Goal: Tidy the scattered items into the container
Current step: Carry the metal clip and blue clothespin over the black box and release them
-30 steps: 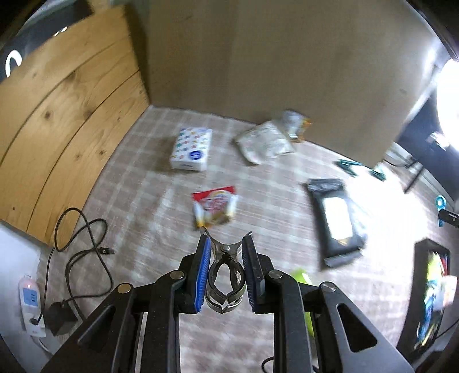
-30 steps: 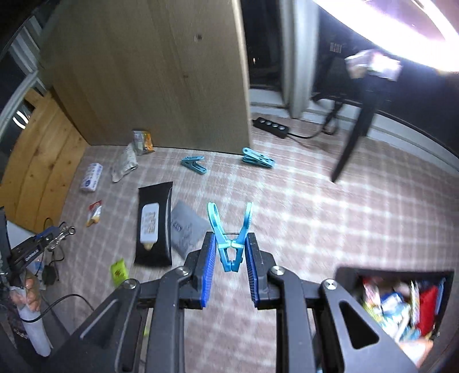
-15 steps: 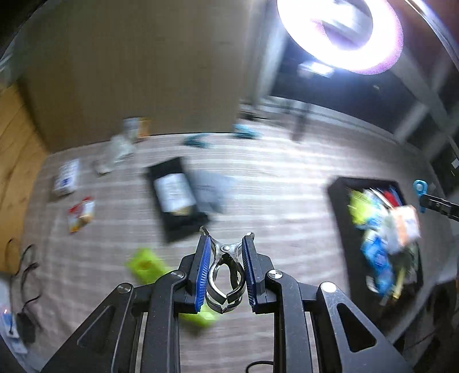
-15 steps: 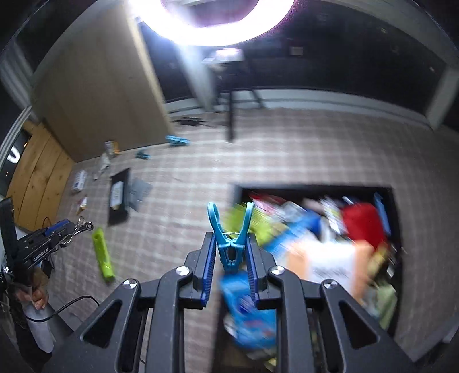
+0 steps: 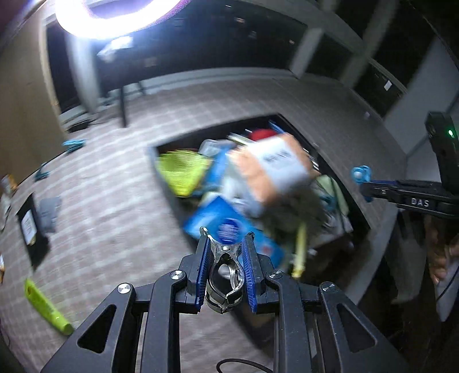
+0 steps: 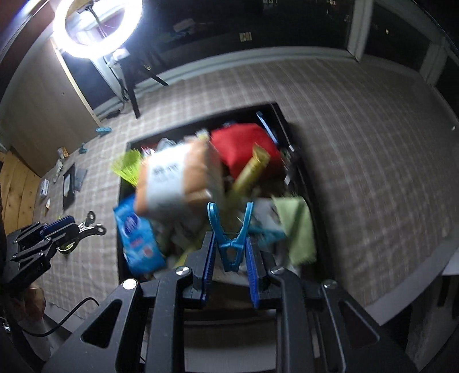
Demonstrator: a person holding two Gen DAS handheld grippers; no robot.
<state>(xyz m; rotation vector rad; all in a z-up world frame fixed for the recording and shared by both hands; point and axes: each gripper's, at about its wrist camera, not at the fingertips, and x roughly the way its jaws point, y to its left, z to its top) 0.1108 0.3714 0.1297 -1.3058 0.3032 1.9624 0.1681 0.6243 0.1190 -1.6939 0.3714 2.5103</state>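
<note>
Between the blue ribbed pads of the left hand-held gripper (image 5: 225, 268) sits a shiny metal clip (image 5: 224, 271), its rounded spring loop toward the camera and its two thin prongs pointing forward; the pads pinch it from both sides. The right hand-held gripper (image 6: 231, 248) likewise pinches a blue plastic clothespin (image 6: 231, 238), whose two legs splay upward in a V. Both hover over the near end of the black rectangular container (image 6: 292, 149), heaped with blurred soft packets: a white-and-orange pack (image 6: 175, 178), a red pouch (image 6: 243, 143), a blue wipes packet (image 6: 137, 235) and a green cloth (image 6: 298, 226).

Only the left wrist view shows the yellow-green tube (image 5: 44, 307) on the checked carpet (image 5: 114, 206) and the black flat pack (image 5: 30, 229) further left. The right wrist view alone shows the carpet's wide bare stretch to the container's right, and the full ring light (image 6: 96, 27) at the rear. Each view catches the other gripper at its edge. The container's far rim lies well short of the pale skirting.
</note>
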